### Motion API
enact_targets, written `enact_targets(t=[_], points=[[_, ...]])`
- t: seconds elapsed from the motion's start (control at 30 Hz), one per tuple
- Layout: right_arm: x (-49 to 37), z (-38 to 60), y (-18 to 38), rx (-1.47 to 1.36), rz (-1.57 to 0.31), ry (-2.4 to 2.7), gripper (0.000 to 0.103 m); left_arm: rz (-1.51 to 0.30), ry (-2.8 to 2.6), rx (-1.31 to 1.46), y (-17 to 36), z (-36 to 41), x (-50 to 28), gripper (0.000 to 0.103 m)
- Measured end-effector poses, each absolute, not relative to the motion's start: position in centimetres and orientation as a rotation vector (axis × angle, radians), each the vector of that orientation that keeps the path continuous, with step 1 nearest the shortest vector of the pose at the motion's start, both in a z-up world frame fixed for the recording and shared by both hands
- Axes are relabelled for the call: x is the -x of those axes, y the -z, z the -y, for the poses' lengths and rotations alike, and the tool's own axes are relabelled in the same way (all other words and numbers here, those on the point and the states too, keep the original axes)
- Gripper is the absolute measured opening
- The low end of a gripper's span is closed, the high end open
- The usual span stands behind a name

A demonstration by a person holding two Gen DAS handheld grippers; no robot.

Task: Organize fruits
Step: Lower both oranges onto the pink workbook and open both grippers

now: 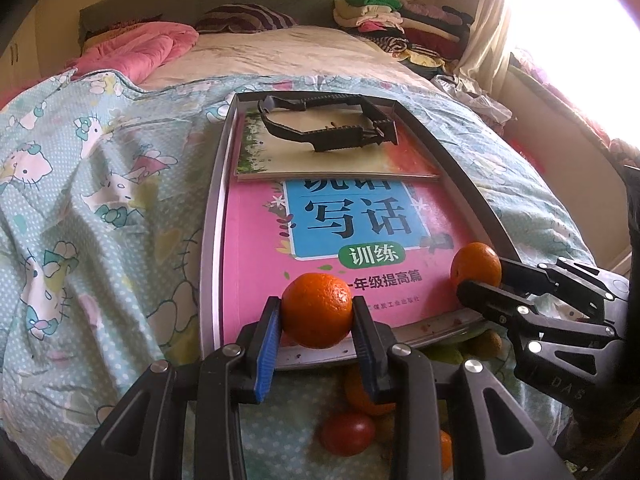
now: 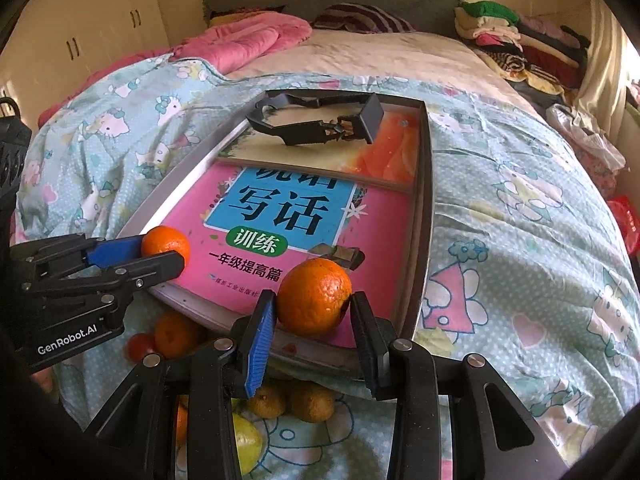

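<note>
Two oranges, two grippers, and both are clamped. In the left wrist view, the left gripper (image 1: 316, 312) sits at bottom centre, jaws narrowed onto an orange (image 1: 317, 310), one blue-padded finger and one black finger pressing its sides above the near rim of the metal tray (image 1: 208, 240). At the lower right of that frame the right gripper (image 1: 480, 280) comes in sideways, closed on the second orange (image 1: 475, 266), with "DAS" faintly readable on its body.

Over to the right wrist view: the right gripper's orange fills bottom centre, the left gripper comes in from the left edge, and its housing reads "GenRobot.AI". Loose fruit (image 2: 272, 400) lies on the cartoon-cat bedsheet (image 2: 520, 240) below the tray's near edge: more oranges, a red tomato-like fruit, a yellow-green one, two brownish ones.

Inside the tray, a pink workbook (image 2: 288, 220) carries large characters "写话", a green badge "训练", and the line "一年级提高篇". Further back lies another book (image 2: 392, 160), with a spare black gripper part (image 2: 320, 120) resting on it. Beyond that are a pink quilt (image 2: 248, 40) and stacked clothes (image 2: 512, 36) at upper right.
</note>
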State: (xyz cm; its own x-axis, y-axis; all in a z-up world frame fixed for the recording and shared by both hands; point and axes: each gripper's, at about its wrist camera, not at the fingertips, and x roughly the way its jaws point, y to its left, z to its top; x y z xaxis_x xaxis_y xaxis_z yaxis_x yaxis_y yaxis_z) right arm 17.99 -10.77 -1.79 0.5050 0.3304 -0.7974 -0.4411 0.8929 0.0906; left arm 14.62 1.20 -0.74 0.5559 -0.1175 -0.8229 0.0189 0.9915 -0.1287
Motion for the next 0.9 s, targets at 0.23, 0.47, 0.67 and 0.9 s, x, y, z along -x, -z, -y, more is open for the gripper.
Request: enact_targets(t=[0.23,0.47,0.67,0.9], points=[[-17.8,11.2,1.8,0.114,-0.921,-0.459,0.044,-0.977,0.077,0.117,0.7,-1.1,-14.6,0.036],[-16.9,11.9,1.2,0.083,-0.867,-0.461,0.053,-0.97,0.071,0.111,0.5,-1.1,-14.3,0.036],[-15.8,12.8,-0.1,0.063,-0.802,-0.449,0.058,-0.948,0.072,0.129,-0.1,-1.3,-13.8,0.041],[-14.5,13.0,-0.8,0.061,-0.764,-0.442,0.06,-0.923,0.076,0.132,-0.9,-1.4,-13.1,0.051]])
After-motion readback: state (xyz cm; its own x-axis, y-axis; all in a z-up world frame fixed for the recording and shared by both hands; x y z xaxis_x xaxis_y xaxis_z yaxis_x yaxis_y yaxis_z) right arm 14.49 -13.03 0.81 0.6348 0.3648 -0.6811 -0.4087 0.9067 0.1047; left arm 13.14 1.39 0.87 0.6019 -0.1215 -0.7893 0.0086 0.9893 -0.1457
